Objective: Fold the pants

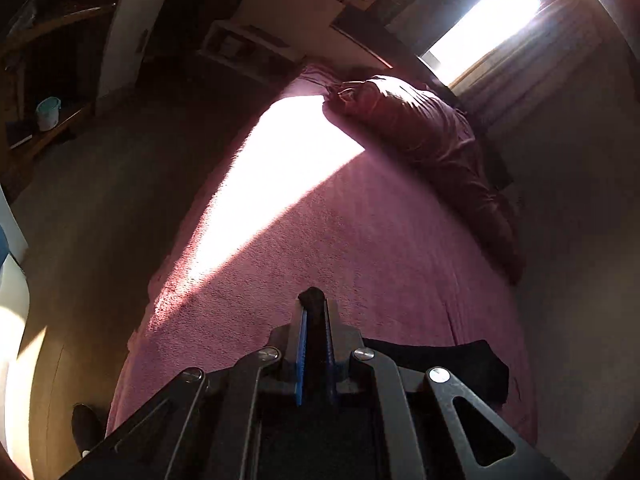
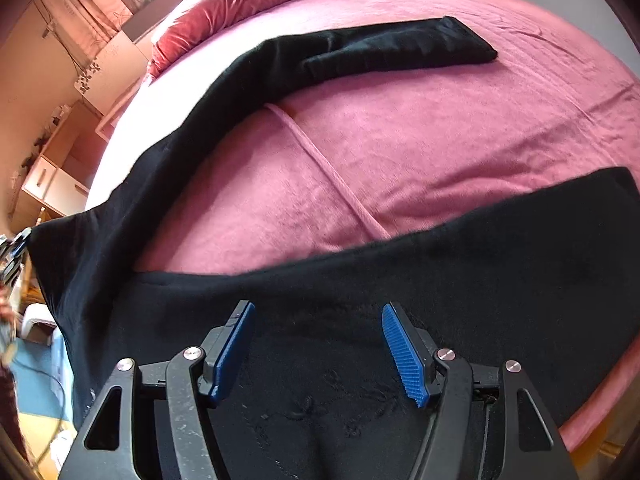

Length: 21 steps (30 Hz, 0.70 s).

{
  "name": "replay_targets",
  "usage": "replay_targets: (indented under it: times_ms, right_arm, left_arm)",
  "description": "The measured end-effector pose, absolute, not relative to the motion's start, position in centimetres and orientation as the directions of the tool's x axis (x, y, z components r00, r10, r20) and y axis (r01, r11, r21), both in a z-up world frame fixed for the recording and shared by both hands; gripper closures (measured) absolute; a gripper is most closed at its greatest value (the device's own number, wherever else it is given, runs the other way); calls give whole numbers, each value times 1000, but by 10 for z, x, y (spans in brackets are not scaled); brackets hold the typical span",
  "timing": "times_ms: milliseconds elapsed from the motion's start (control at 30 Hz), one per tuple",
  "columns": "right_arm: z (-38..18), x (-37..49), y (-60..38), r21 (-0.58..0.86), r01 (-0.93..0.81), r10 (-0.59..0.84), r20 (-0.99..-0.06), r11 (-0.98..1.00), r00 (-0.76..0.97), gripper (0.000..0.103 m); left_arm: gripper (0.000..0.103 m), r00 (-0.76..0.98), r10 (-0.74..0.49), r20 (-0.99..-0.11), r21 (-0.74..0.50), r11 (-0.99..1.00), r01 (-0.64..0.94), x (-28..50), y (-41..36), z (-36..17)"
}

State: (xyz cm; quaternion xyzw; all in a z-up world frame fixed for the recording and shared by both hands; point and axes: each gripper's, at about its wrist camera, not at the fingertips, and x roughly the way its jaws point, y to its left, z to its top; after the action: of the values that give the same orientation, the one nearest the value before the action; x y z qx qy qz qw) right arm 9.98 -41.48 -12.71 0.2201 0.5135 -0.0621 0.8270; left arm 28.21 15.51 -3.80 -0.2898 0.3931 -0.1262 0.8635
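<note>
Black pants (image 2: 400, 272) lie spread on a pink bed (image 2: 460, 132). One leg (image 2: 400, 46) stretches toward the far pillows and the other (image 2: 540, 232) runs to the right. My right gripper (image 2: 318, 308) hovers open over the embroidered upper part of the pants, with nothing pinched between its blue pads (image 2: 400, 348). My left gripper (image 1: 314, 304) is shut on a bunched fold of black cloth (image 1: 314, 296), and more of the pants (image 1: 460, 364) trails to its right. In the right wrist view the pants' left corner (image 2: 52, 248) is lifted off the bed.
Dark pink pillows (image 1: 420, 132) line the bed's far side below a bright window (image 1: 484, 16). A sunlit patch (image 1: 272, 176) crosses the blanket (image 1: 380, 240). White cabinets (image 1: 132, 28), wooden shelves with a teal pot (image 1: 48, 112) and carpet lie left. A raised blanket seam (image 2: 324, 168) runs between the legs.
</note>
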Motion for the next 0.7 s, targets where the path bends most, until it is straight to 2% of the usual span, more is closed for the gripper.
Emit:
replay_targets:
  times_ms: [100,167,267,333,533,700]
  right_arm:
    - [-117,118,-413,331,293,158,-859,897,487,37]
    - [-112,138,-410,377,260,214,-844,889,492,37]
    - [-104,167,-402,388,223,239,-835,894,495,39]
    - [-96,192,-396,416,196,275,-822,888,498,45]
    - [-78,272,-374,464,156,335,-798,872,501,59]
    - [-86,340,-357,476,188,352,-817,859,457,59]
  left_arm:
    - [96,648,-593,-478,-650,735,193,227,139,-7]
    - [96,611,-660,-438,-639,706,305,192,127,9]
    - [96,537,-727,-429,-628,667,401,149,111,15]
    - [96,508,-741,-439,-618,659,428,127,106,9]
    - [96,468,-752,-464,-631,651,421,98,113,-13]
    - [96,459,-758,-464,-617,648,447,88,118,-11]
